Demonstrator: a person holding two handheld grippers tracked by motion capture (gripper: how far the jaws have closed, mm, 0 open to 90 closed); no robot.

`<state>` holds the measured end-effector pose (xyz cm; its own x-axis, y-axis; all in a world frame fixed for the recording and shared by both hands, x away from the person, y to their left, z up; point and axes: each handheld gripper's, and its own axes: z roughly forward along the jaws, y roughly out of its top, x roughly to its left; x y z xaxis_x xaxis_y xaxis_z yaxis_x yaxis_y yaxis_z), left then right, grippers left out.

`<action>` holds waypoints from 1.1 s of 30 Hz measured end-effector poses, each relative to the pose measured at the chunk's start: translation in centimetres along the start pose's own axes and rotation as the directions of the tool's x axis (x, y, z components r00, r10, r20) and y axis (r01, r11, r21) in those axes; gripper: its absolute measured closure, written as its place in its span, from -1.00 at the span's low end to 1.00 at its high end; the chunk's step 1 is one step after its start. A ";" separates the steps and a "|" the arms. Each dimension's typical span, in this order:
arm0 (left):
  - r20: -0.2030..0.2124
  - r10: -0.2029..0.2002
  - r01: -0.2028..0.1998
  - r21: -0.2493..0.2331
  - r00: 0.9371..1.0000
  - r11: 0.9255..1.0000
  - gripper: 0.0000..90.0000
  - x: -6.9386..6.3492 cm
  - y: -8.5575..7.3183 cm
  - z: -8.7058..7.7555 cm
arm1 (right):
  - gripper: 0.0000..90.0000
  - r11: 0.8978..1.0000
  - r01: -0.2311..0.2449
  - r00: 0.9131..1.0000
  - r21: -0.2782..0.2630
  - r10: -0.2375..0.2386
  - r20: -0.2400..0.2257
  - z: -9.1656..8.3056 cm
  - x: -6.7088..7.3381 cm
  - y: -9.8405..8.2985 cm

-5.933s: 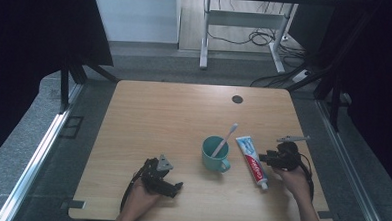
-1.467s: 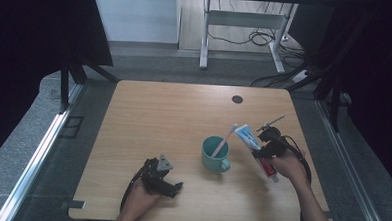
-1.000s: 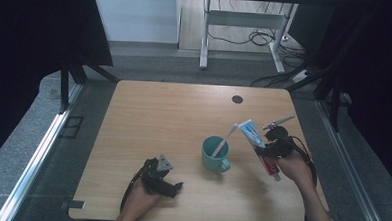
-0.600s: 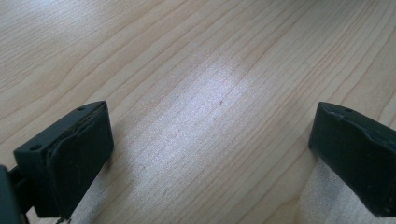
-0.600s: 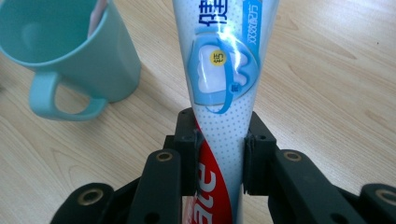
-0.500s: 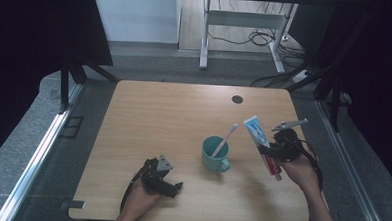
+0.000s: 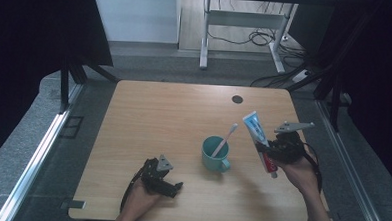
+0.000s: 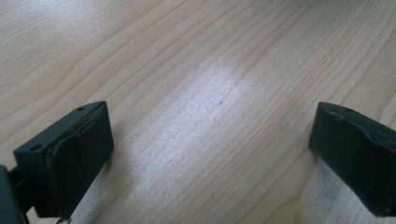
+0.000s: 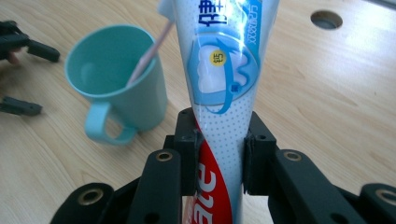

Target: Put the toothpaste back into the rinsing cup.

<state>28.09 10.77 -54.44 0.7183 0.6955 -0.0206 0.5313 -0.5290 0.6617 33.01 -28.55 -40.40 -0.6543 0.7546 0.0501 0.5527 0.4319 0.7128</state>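
Two black pads of the right gripper [image 9: 219, 156] pinch the toothpaste tube [image 9: 222, 79] near its red cap end, its crimped tail pointing away beside the teal mug [image 9: 119, 79] holding a toothbrush [image 9: 149, 51]. Keeping that squeeze steady while steering the tube over the mug's rim looks wise. Idle, the left gripper [image 8: 205, 154] rests spread on the table [image 8: 210, 60].

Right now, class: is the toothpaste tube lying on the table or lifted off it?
Lifted: the right claw grips the toothpaste tube, tilted above the table.

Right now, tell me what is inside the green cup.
The cup holds a toothbrush leaning on its rim, handle up. The brush end sits low inside, too small to make out. Nothing else shows inside.
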 end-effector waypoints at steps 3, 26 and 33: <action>0.000 0.000 0.000 0.000 1.000 1.000 -1.00 0.0 0.0 0.0 | 0.59 1.000 0.014 1.000 -0.026 -0.014 -0.008 -0.2 0.5 0.2; 0.002 0.002 -0.002 0.003 1.000 1.000 -1.00 0.0 0.0 0.0 | 0.59 0.990 0.074 0.994 -0.116 -0.082 -0.072 0.4 3.6 3.5; 0.001 0.001 -0.001 0.002 1.000 1.000 -1.00 0.0 0.0 0.0 | 0.59 0.989 0.072 0.993 -0.129 -0.083 -0.082 0.9 4.1 4.3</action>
<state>28.09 10.78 -54.42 0.7191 0.6946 -0.0212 0.5318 -0.5305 0.6601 33.16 -23.11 -37.78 -0.7377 0.6734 0.0478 0.4331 0.4179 0.7986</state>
